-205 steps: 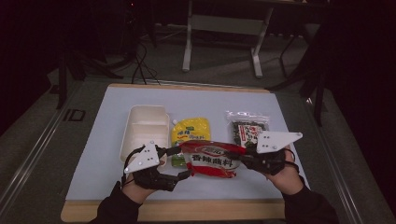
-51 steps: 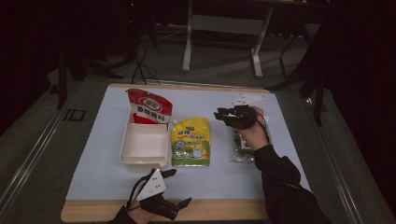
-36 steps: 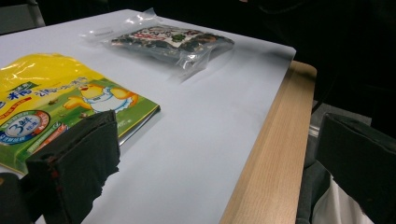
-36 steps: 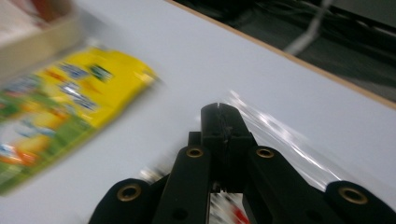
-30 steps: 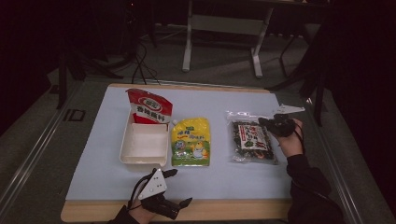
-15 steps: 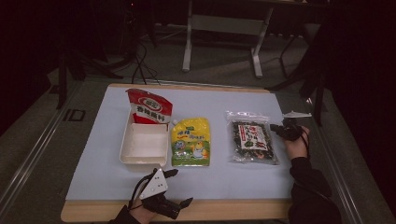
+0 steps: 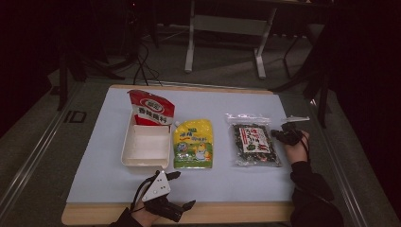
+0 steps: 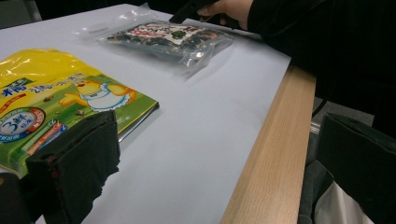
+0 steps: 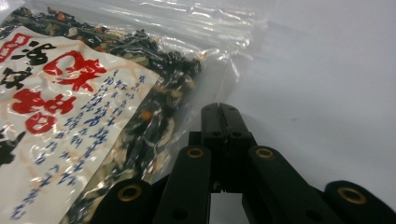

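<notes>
A red packet (image 7: 150, 108) leans at the far end of the white tray (image 7: 128, 150). A yellow pouch (image 7: 193, 144) (image 8: 56, 105) lies flat beside the tray. Right of it lies a clear bag of dark dried bits (image 7: 253, 144) (image 8: 170, 39) (image 9: 84, 102). My right gripper (image 7: 279, 136) (image 9: 219, 112) rests low at that bag's right edge, jaws shut, tips against the clear plastic rim; whether plastic is pinched is unclear. Near the table's front edge my left gripper (image 7: 182, 190) (image 8: 210, 140) stands open and holds nothing, just in front of the yellow pouch.
A pale blue mat (image 7: 213, 184) covers the table, and its wooden front edge (image 8: 275, 154) runs close by my left gripper. A person's dark sleeve (image 7: 309, 182) lies along the right side. Dark floor and a metal stand (image 7: 227, 28) lie beyond the far edge.
The red packet, once held by both grippers, now stands in the tray. My right gripper moved from the dark bag's far end to its right edge and sank lower. The left gripper stayed put.
</notes>
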Demonstrator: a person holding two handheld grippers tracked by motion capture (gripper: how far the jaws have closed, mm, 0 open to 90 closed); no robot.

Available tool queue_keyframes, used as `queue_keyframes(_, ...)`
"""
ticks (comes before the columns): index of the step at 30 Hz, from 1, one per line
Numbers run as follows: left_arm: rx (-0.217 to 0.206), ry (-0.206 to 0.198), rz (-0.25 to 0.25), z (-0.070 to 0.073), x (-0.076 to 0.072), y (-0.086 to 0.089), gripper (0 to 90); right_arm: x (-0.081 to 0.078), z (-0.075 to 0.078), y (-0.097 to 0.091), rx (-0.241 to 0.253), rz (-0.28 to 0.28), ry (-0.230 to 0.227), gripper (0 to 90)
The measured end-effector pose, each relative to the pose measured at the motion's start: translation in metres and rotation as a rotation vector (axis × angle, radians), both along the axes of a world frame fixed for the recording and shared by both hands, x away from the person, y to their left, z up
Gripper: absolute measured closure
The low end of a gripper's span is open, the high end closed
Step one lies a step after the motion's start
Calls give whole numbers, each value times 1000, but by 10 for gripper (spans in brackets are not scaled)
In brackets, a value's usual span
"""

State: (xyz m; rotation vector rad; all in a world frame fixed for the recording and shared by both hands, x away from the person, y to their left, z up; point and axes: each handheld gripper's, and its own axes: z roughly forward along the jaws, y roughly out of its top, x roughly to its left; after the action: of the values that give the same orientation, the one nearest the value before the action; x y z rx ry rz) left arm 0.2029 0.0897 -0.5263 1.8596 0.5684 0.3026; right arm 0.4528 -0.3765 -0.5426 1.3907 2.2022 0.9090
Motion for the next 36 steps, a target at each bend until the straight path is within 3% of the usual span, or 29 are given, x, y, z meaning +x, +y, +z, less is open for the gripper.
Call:
queue_keyframes(7, 3, -3, -4, 1, 0, 0, 15, -15, 2, 17, 6, 56, 9, 900)
queue_keyframes(14, 0, -6, -8, 2, -1, -1, 14, -39, 1, 35, 8, 118, 33, 900)
queue_keyframes(25, 6, -6, -13, 2, -1, -2, 14, -75, 4, 47, 30, 185, 57, 900)
queue_keyframes(29, 6, -4, -14, 1, -1, -2, 14, -81, 6, 51, 34, 201, 61, 900)
queue_keyframes(34, 7, -6, -17, 2, -1, -2, 15, -88, 10, 59, 4, 225, 40, 900)
queue_keyframes(36, 7, -8, -16, 2, -1, -2, 15, -89, 13, 59, 22, 227, 41, 900)
